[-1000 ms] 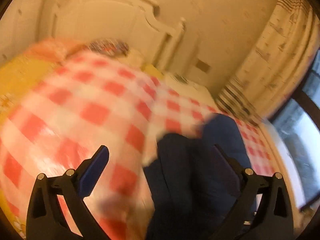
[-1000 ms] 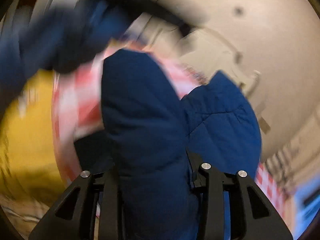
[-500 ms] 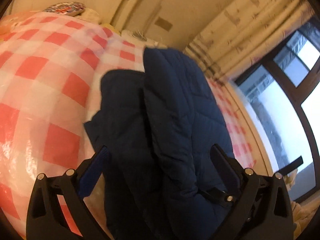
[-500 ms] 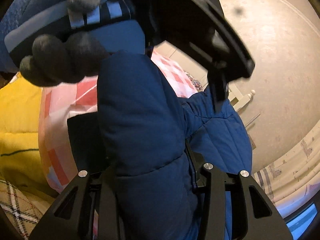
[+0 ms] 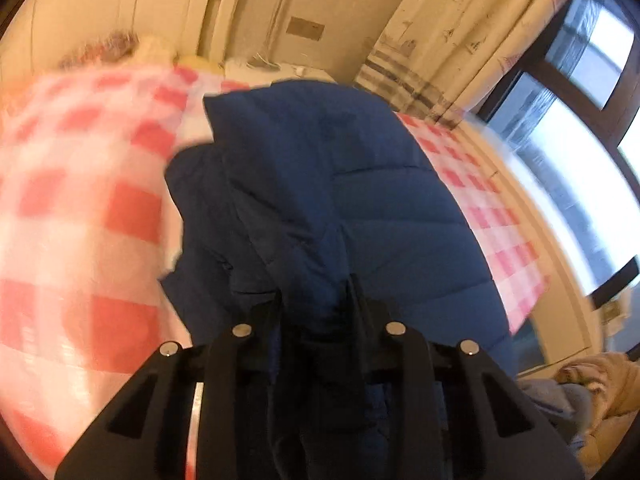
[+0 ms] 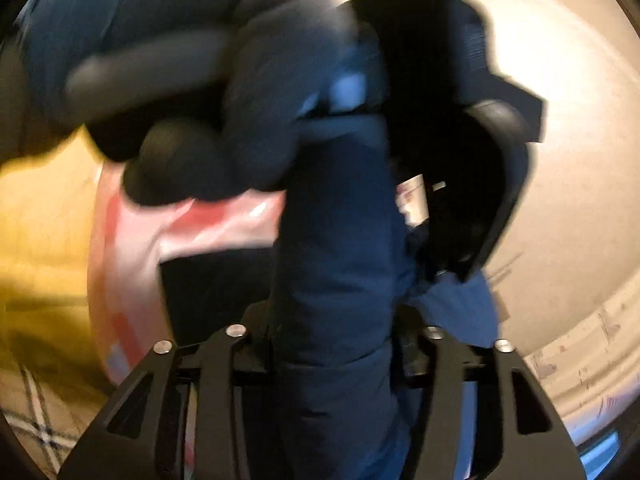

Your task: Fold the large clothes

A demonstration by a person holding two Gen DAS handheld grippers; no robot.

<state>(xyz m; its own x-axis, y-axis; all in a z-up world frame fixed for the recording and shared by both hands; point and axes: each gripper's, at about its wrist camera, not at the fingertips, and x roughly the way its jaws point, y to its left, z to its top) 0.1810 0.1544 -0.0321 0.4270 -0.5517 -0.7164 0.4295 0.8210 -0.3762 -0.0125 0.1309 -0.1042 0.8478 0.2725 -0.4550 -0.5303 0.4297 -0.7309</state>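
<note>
Blue puffy coat (image 5: 360, 184) now pinched by both claws, up off the red check bed cover (image 5: 80, 208).
Left claw (image 5: 316, 300) was wide a sec ago, now clenched on coat; right claw (image 6: 336, 320) grips it too; gloved hand (image 6: 192, 120) v. close; fold prob. starts next.

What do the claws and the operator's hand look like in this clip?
Both claws, left claw and right claw, are matte black plastic with angular linkage arms, triangular cut-outs and small silver pivot rivets. No cables or markings show. In the right wrist view, the hand wears a dark grey knit glove with a blue sleeve behind it.
</note>
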